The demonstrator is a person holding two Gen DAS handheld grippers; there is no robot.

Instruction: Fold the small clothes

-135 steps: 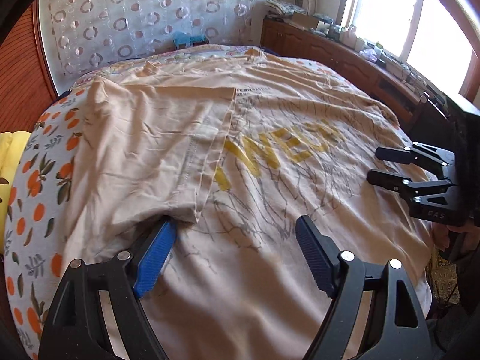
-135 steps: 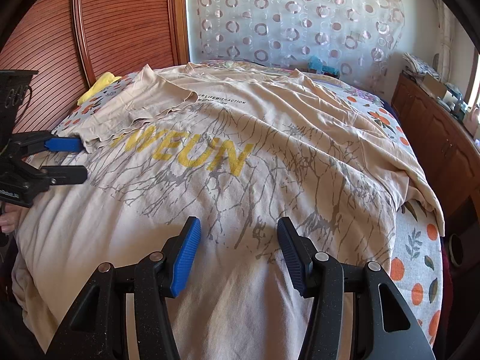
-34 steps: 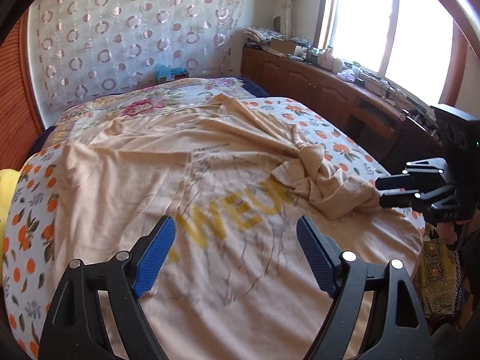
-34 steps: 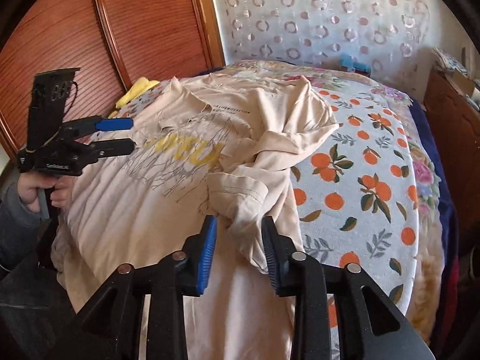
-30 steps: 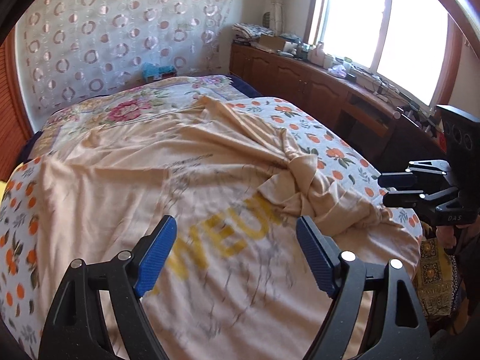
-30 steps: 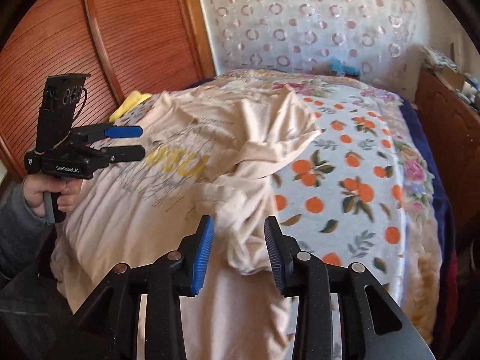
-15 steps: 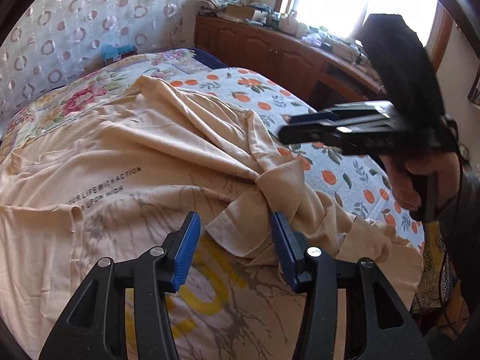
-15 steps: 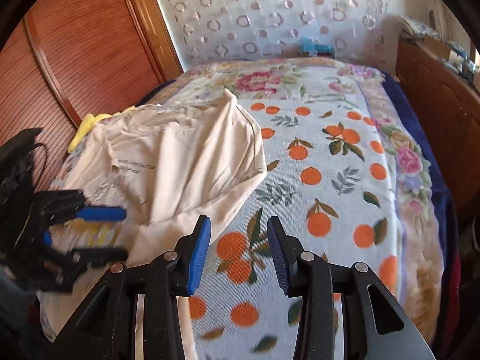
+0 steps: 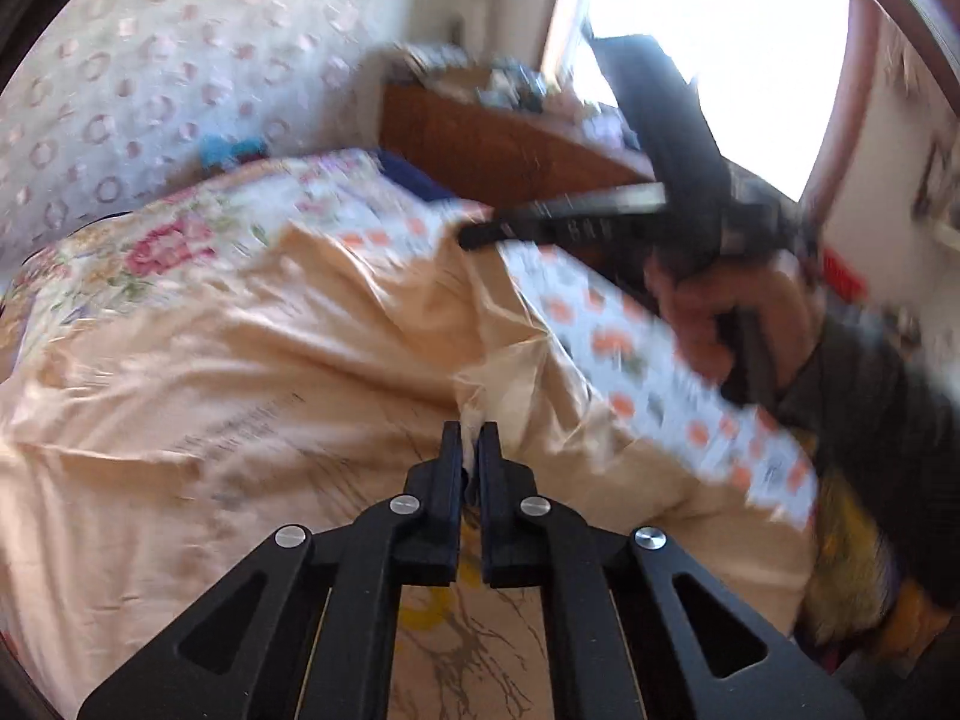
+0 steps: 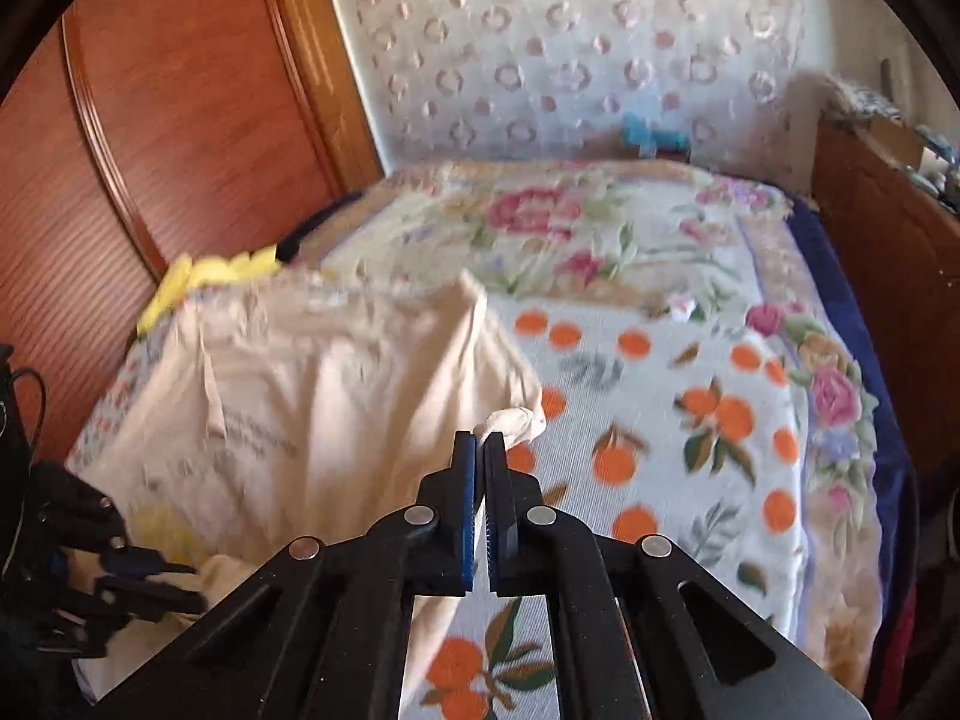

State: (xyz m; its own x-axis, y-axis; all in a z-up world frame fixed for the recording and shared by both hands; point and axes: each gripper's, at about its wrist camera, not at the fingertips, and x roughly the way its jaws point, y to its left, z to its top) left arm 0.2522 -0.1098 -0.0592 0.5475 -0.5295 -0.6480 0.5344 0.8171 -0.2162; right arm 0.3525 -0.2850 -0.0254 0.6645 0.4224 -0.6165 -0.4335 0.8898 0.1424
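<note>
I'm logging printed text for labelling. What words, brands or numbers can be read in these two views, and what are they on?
None can be read for certain.
Small dark lines of print on the beige T-shirt: blurred, unreadable.
Yellow lettering on the T-shirt near the left gripper: mostly hidden, unreadable.
Marking on the right gripper body: blurred.

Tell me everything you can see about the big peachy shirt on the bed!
The shirt is a soft, wrinkly peach T-shirt with small dark print, grey branchy lines and a bit of yellow lettering. It lies rumpled on the flowery, orange-dotted blanket, with one side pulled over onto itself. The left gripper has its jaws shut on a bunched fold, and the right gripper pinches another bunched bit of its edge.
</note>
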